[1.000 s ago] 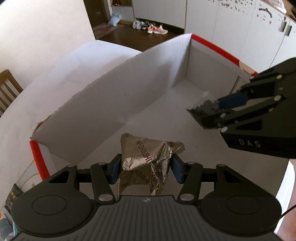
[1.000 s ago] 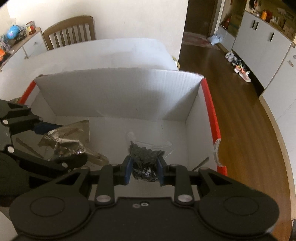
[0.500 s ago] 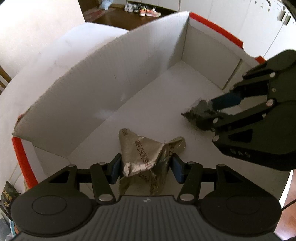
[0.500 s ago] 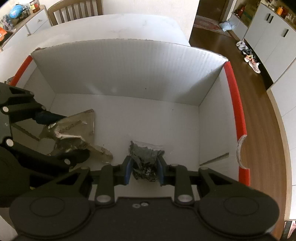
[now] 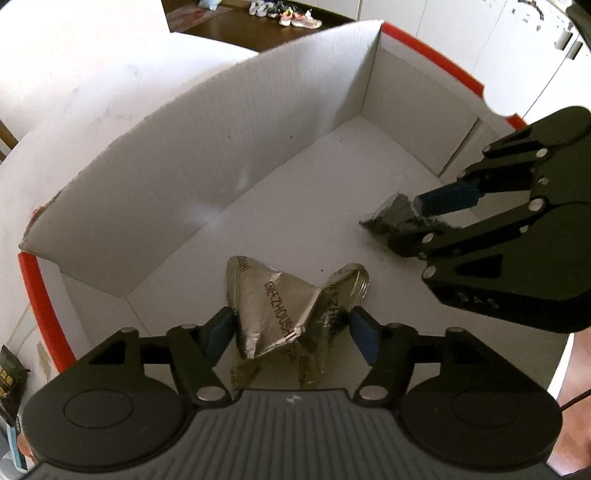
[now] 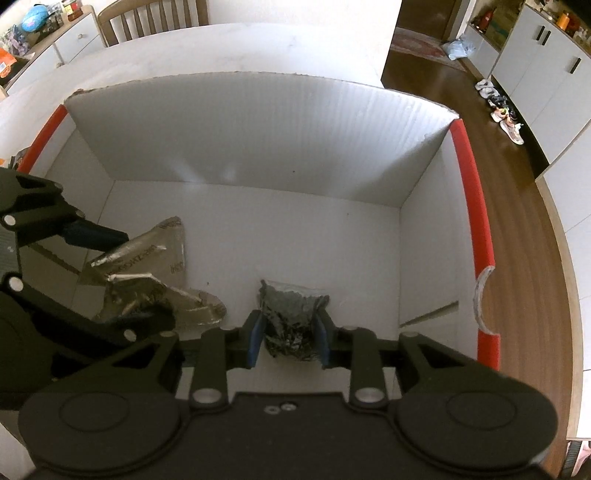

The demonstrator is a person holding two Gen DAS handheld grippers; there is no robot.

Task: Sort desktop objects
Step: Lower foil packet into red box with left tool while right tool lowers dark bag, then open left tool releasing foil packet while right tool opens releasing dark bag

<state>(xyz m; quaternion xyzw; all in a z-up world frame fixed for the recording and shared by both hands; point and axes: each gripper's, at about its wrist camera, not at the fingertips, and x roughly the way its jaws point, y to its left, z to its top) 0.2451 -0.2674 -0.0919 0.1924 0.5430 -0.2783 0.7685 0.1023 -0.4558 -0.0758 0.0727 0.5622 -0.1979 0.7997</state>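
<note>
**Both packets lowered into the white box, jaws easing apart**

A white cardboard box (image 6: 236,147) with red-edged rims sits on a white table (image 6: 221,44); beyond it lie a wooden floor (image 6: 517,221), white cabinets, a wooden chair (image 6: 147,18) and shoes by the wall.

Compared with a second ago, both views look more steeply down into the box, and both packets sit nearer its floor.

The left gripper (image 5: 291,328) is opening; its blue pads now stand clear of the crumpled silver foil packet (image 5: 280,314), which rests on the box floor between them. The right gripper (image 6: 288,336) is also opening, though its pads appear to touch the small dark packet (image 6: 291,325) between them, just right of the foil one.
</note>
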